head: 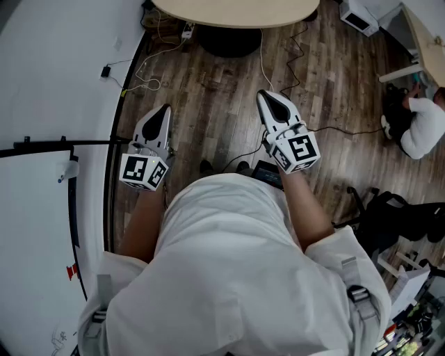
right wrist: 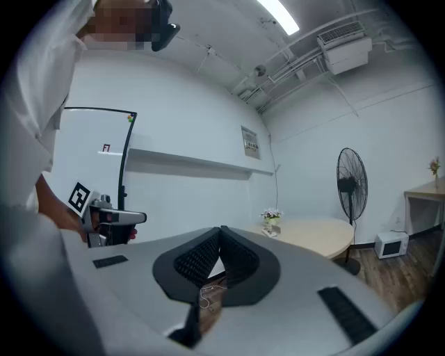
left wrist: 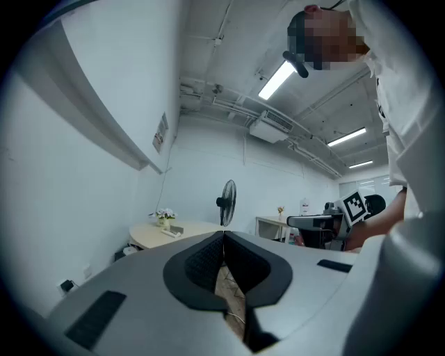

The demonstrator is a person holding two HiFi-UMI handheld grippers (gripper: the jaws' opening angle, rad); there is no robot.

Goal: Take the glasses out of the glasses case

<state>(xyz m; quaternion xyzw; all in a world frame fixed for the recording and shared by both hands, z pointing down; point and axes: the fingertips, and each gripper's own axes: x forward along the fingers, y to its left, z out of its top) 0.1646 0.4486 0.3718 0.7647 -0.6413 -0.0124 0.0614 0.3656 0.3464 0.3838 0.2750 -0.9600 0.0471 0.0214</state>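
No glasses case and no glasses show in any view. In the head view my left gripper (head: 165,110) and right gripper (head: 268,97) are held out at waist height over a wooden floor, both pointing forward. The left gripper (left wrist: 224,235) has its dark pads closed together at the tips with nothing between them. My right gripper (right wrist: 221,229) is likewise shut and empty. Each gripper shows in the other's view. A rounded beige table (head: 236,12) stands ahead; a flower pot (right wrist: 271,217) and a small flat object beside it, too small to identify, sit on it.
A whiteboard on a black stand (head: 35,229) is at my left. Cables (head: 149,83) trail over the floor near the wall. A standing fan (right wrist: 350,182) and a microwave (right wrist: 391,243) on the floor are to the right. Another person (head: 421,125) crouches at the far right.
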